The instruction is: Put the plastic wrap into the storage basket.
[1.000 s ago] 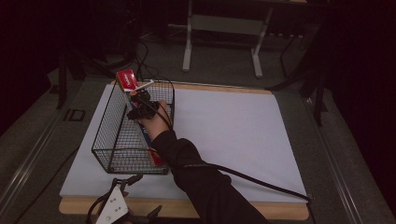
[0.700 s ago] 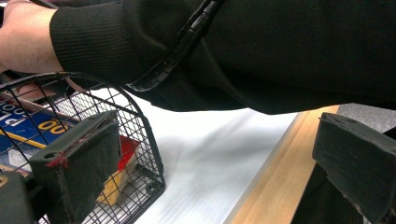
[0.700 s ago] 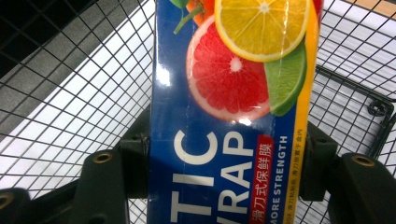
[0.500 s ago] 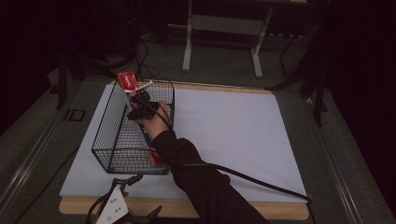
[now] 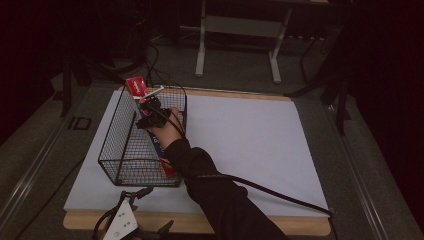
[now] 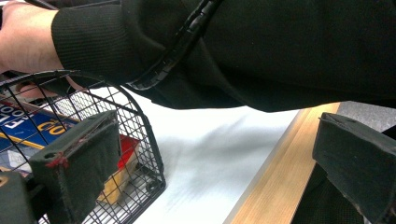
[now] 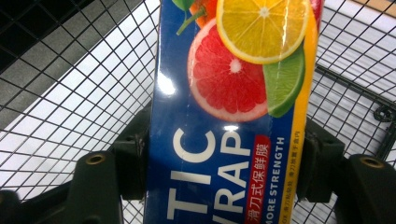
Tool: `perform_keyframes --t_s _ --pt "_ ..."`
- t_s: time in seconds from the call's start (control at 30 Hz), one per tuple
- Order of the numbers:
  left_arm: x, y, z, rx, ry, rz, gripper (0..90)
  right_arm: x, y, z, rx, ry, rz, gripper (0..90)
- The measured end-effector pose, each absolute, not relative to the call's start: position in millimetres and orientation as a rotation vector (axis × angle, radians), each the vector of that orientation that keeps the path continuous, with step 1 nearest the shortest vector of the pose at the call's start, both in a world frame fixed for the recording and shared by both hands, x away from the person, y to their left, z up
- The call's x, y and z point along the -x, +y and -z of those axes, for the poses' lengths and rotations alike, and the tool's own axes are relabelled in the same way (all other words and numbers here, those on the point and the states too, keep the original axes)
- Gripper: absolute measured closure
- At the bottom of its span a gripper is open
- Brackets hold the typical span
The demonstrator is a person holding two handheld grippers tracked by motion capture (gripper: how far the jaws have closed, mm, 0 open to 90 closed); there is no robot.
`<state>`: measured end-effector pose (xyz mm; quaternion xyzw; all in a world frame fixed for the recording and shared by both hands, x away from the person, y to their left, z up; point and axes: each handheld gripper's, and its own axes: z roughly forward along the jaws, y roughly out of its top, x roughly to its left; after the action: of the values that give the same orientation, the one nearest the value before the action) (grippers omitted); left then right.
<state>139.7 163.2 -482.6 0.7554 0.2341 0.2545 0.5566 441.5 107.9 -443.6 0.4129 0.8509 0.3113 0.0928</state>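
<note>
The long blue box of plastic wrap (image 7: pixel 229 112) lies slanted inside the wire basket (image 5: pixel 120 150) at the left of the white mat (image 5: pixel 250 145), its far end poking over the back rim. The right gripper (image 5: pixel 150 116) reaches down into the basket with its jaws either side of the box; they have just been opening and look slack against it, so this reads as the letting-go step. Next, I'd judge, it should lift straight up clear of the wires. The left gripper (image 6: pixel 205 177) waits at the table's near edge, jaws wide apart and holding nothing.
</note>
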Motion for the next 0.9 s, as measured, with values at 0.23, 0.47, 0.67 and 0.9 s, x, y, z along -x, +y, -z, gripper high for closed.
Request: perform_keyframes --t_s 0.23,0.47,0.67,0.9 --pt "-139.7 162.5 482.9 -1.786 0.552 -0.602 1.7 -436.1 103.3 434.2 -1.171 2.521 -0.96 22.9" --pt "-140.2 161.8 483.1 -1.791 0.553 -0.6 1.8 -426.3 95.0 420.2 -1.041 2.582 -0.979 12.8" --pt "-140.7 160.7 483.5 -1.794 0.556 -0.6 1.7 -422.3 75.2 406.2 -1.003 2.569 -1.013 14.0" --pt "-141.8 158.9 484.3 -1.802 0.556 -0.599 1.7 -416.1 46.5 385.5 -0.967 2.549 -1.06 14.2"
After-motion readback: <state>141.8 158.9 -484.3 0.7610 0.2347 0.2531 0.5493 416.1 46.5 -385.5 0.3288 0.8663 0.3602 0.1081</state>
